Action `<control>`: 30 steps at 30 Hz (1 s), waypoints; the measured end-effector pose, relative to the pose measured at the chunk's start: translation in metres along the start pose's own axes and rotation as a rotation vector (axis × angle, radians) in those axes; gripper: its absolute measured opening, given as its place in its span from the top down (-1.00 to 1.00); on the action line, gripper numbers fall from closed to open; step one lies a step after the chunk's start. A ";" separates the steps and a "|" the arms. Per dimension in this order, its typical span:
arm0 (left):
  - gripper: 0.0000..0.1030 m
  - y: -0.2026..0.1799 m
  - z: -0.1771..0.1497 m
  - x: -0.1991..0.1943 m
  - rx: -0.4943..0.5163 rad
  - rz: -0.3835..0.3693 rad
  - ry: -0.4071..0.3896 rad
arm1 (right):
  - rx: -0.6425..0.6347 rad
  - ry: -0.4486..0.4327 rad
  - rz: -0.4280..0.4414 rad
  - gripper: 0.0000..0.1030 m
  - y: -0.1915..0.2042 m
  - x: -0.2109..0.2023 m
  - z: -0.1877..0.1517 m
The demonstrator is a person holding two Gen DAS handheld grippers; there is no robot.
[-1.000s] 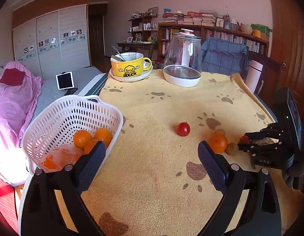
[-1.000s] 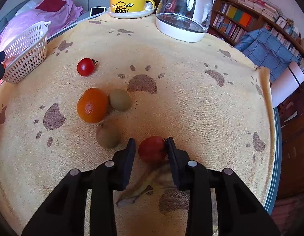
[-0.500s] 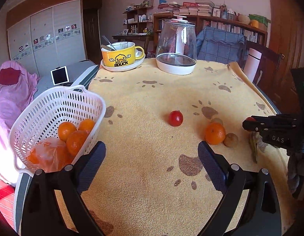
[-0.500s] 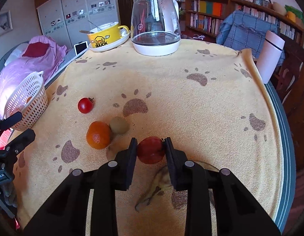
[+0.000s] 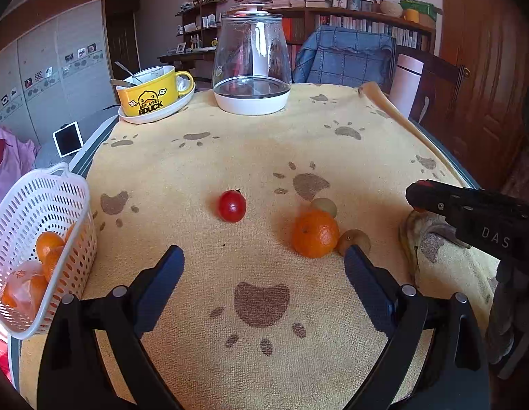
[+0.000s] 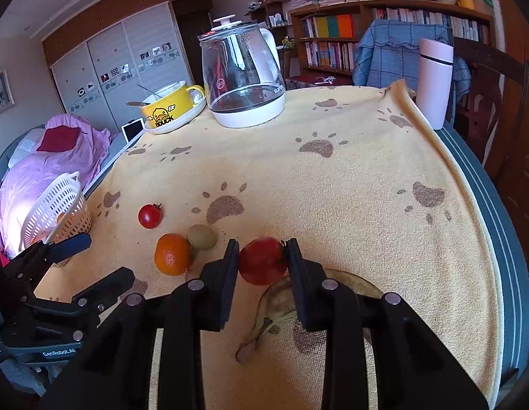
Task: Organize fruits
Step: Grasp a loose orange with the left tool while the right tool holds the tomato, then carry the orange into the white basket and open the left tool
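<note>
My right gripper [image 6: 261, 254] is shut on a round red fruit [image 6: 263, 268], held just above the yellow paw-print cloth. Below it lies a brown banana peel [image 6: 319, 290]. On the cloth to the left lie an orange [image 6: 172, 254], a green-brown kiwi [image 6: 201, 236] and a small red tomato [image 6: 150, 216]. My left gripper [image 5: 262, 263] hangs open over the cloth, nothing between its fingers. Ahead of it are the tomato [image 5: 232, 206], the orange [image 5: 315, 233] and two kiwis [image 5: 354, 241]. The white basket [image 5: 39, 177] holding oranges sits at the left edge.
A glass kettle [image 5: 252, 65] and a yellow mug on a plate [image 5: 151, 97] stand at the far side. A pink flask [image 6: 435, 82] stands at the far right corner. The table edge [image 6: 500, 225] curves along the right. A bed lies beyond the basket.
My right gripper has risen off the cloth with the red fruit in it. My left gripper has shifted right, away from the basket, towards the tomato and the orange.
</note>
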State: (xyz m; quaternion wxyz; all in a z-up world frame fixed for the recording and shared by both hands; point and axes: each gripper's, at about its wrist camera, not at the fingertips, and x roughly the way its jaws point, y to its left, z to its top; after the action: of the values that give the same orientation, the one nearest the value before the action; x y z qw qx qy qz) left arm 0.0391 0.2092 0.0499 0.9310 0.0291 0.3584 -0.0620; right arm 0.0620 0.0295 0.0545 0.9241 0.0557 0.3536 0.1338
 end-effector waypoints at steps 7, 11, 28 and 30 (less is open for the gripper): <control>-0.56 -0.004 0.015 0.031 -0.062 -0.086 0.069 | 0.017 -0.007 0.029 0.44 -0.002 -0.001 -0.006; -0.37 -0.004 0.020 0.046 -0.097 -0.126 0.099 | 0.016 -0.014 0.039 0.44 -0.001 -0.002 -0.007; 0.22 0.001 0.010 0.049 -0.132 -0.204 0.096 | 0.028 -0.020 0.057 0.44 -0.003 -0.002 -0.010; 0.22 0.004 0.009 0.043 -0.130 -0.181 0.079 | 0.027 -0.022 0.056 0.44 -0.003 -0.002 -0.010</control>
State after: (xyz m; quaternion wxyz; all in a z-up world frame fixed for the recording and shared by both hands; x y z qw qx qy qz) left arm 0.0775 0.2083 0.0276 0.9067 -0.0613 0.3993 -0.1212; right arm 0.0541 0.0262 0.0479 0.9229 0.0795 0.3436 0.1543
